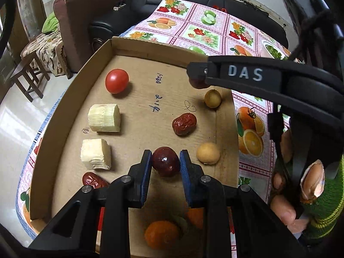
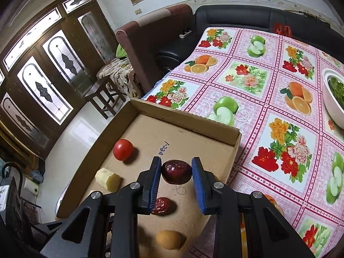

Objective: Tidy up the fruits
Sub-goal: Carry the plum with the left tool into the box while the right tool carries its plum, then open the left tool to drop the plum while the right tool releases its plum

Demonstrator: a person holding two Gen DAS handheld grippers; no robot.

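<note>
In the left wrist view, the left gripper [image 1: 166, 161] is at the lower centre of the frame, and its two blue pads press on both sides of a dark red jujube [image 1: 166, 161], so it is closed on this fruit above the floor of the cardboard tray [image 1: 137, 49]. In the right wrist view, the right gripper [image 2: 176, 172] holds a second dark jujube [image 2: 176, 171] between its blue pads in the lower centre of the frame, also over the tray. On the tray floor lie a red tomato [image 1: 117, 81] at the upper left, two pale banana pieces [image 1: 104, 117] below it, a wrinkled red jujube [image 1: 184, 124] in the middle, and two round yellow-brown longans [image 1: 208, 153] along the right side. The tray stands on a pink tablecloth [image 2: 268, 99] with fruit and flower prints.
</note>
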